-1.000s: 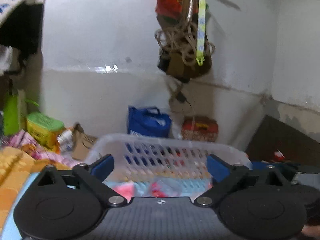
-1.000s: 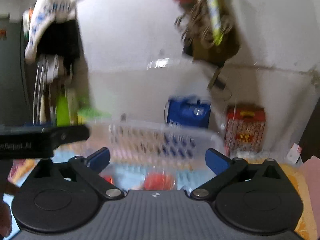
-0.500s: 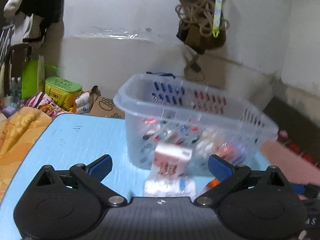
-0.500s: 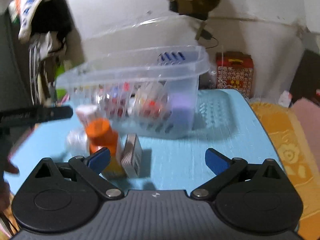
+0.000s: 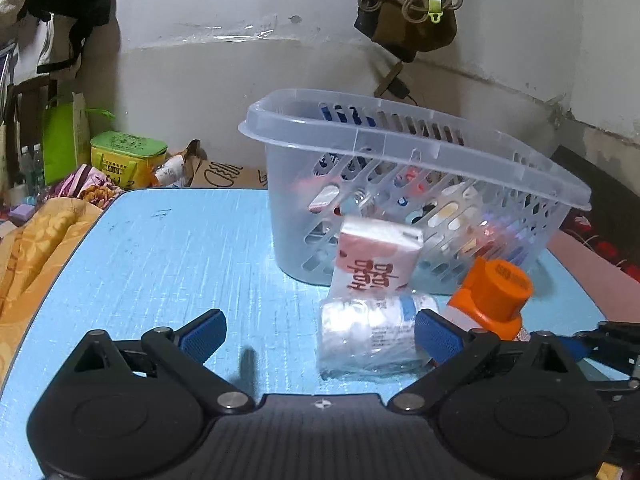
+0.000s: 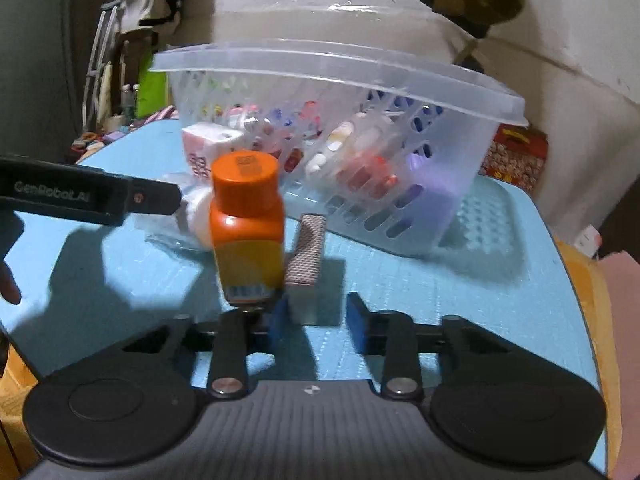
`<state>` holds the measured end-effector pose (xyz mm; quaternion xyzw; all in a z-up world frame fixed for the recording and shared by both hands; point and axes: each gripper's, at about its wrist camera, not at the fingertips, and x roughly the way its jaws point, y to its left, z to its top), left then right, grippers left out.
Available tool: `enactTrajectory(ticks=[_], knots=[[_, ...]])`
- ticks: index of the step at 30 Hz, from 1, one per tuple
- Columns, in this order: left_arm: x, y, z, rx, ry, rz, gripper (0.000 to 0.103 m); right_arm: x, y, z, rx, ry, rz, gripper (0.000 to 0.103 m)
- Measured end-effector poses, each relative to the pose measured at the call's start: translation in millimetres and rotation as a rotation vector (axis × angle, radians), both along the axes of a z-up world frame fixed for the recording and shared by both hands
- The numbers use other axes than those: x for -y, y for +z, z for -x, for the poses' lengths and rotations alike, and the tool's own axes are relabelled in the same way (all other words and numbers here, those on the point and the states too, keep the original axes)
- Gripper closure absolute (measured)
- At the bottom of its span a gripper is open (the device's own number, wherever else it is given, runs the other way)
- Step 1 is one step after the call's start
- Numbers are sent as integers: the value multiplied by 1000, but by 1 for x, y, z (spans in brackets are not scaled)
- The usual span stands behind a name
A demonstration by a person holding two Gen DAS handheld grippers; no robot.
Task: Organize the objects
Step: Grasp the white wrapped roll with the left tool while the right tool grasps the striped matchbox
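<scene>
Left gripper (image 5: 320,336) open over blue table (image 5: 160,264) by white wall (image 5: 240,76).

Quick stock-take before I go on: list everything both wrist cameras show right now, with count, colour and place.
Clear slotted plastic basket: one, on the blue table, holding small items too blurred to name.
Pink-and-white carton: one, upright against the basket's front.
Clear-wrapped white pack: one, lying in front of the carton.
Orange-capped yellow bottle: one, upright, right of the pack.
Small grey-sided box: one, on edge beside the bottle.
Blue table: one.
Left tool: open, beside the pack.
Right tool: partly open, at the small box.
</scene>
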<state>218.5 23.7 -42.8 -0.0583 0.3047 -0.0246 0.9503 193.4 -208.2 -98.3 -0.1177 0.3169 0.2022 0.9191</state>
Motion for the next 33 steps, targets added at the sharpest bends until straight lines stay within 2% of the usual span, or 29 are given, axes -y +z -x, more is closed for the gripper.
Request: enactTrajectory(ticks=[1,5,9,11,14,21,28,29,32,33], knots=[[1,-1,0,2,-4,-8,2,3,1,1,-7,0,-4,85],[7,-1,-2,7,-37,-8,2,22,8,9,-8,-26,-34,85],[21,-4,-4,4,-63,-29,2,34,8,13,-8,-40,-58,84],[29,-6,-6,2,-59,-56,2,32,4,10,-18,-39,-56,76],[36,-12,-11,-17,-52,-79,2,25,1,4,-17,-30,-52,71],[39,-29,-13,-45,-57,-124,3,21,1,3,10,-32,-35,71],[43,-23,-17,-22,-38,-102,3,30,4,1,-10,-36,-67,77],[44,-23,-19,-27,-41,-102,4,31,4,1,-12,-35,-72,80],[44,-25,-18,-30,-69,-87,28,30,6,3,-13,-25,-73,85],[44,-24,-15,-19,-61,-104,28,30,6,4,-12,-21,-73,85]])
